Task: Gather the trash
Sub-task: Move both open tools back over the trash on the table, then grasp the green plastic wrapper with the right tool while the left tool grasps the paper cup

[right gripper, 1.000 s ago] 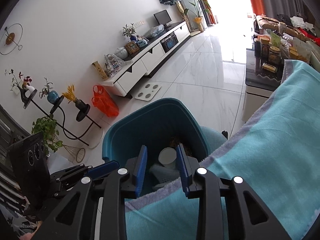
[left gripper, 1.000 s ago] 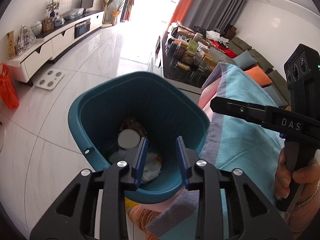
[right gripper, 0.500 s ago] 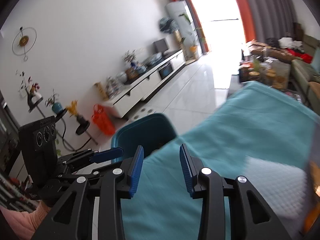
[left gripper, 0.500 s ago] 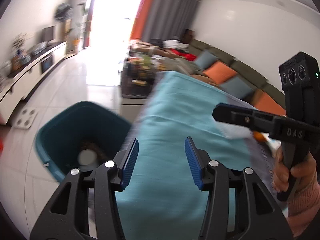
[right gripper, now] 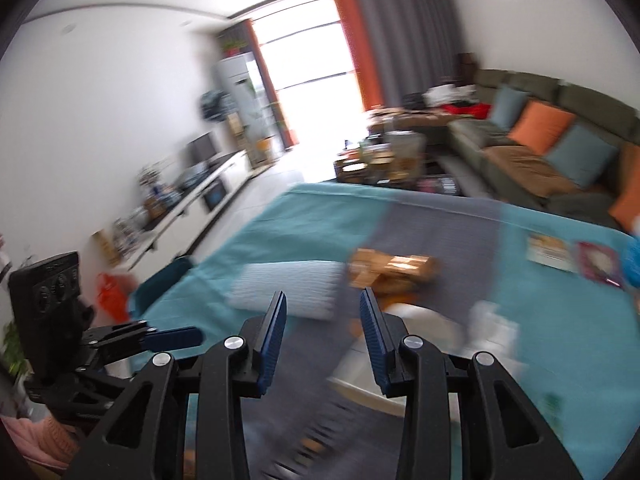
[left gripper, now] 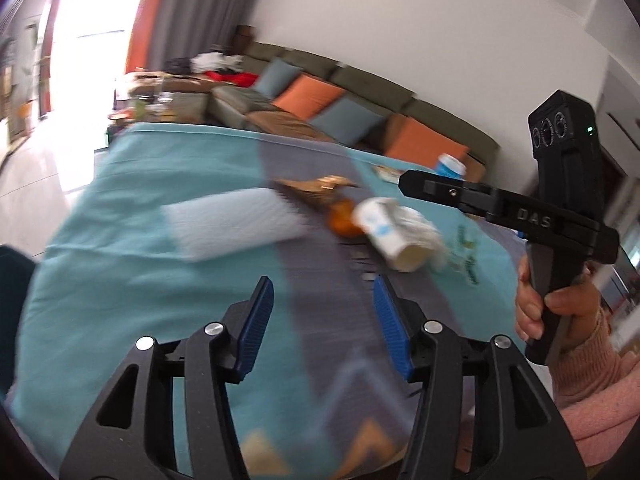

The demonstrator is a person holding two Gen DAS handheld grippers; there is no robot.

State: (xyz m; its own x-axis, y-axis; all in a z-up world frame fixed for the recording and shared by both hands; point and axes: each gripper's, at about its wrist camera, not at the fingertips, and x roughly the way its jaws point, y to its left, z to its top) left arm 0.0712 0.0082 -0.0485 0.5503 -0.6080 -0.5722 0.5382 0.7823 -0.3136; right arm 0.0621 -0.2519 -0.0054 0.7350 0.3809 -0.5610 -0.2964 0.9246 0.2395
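The trash lies scattered on a table under a teal and grey cloth [left gripper: 132,292], and the tipped white paper cup [left gripper: 394,236] near the middle of that cloth serves as the landmark. The cup lies on its side with its open mouth turned toward the near edge. Touching its far left side is something orange [left gripper: 340,222], and just beyond that sits a crumpled gold wrapper [left gripper: 320,188]. Left of the cup, a flat white ribbed pad [left gripper: 236,228] rests on the cloth, blurred. Well beyond the cup, near the far edge, stand a blue and white cup [left gripper: 450,166] and a flat snack packet [right gripper: 550,252]. The left gripper [left gripper: 322,316] hangs above the cloth on the near side of the cup, its blue-padded jaws opening with nothing between them. The right gripper [right gripper: 322,334], held in a hand [left gripper: 556,308] with a pink sleeve, is to the right of the cup in the left wrist view; its jaws stand apart and empty. Past the cloth's left edge, well away from the cup, the rim of a dark teal bin [right gripper: 160,284] shows. Behind the table runs a grey-green sofa [right gripper: 520,148] with orange and blue cushions.
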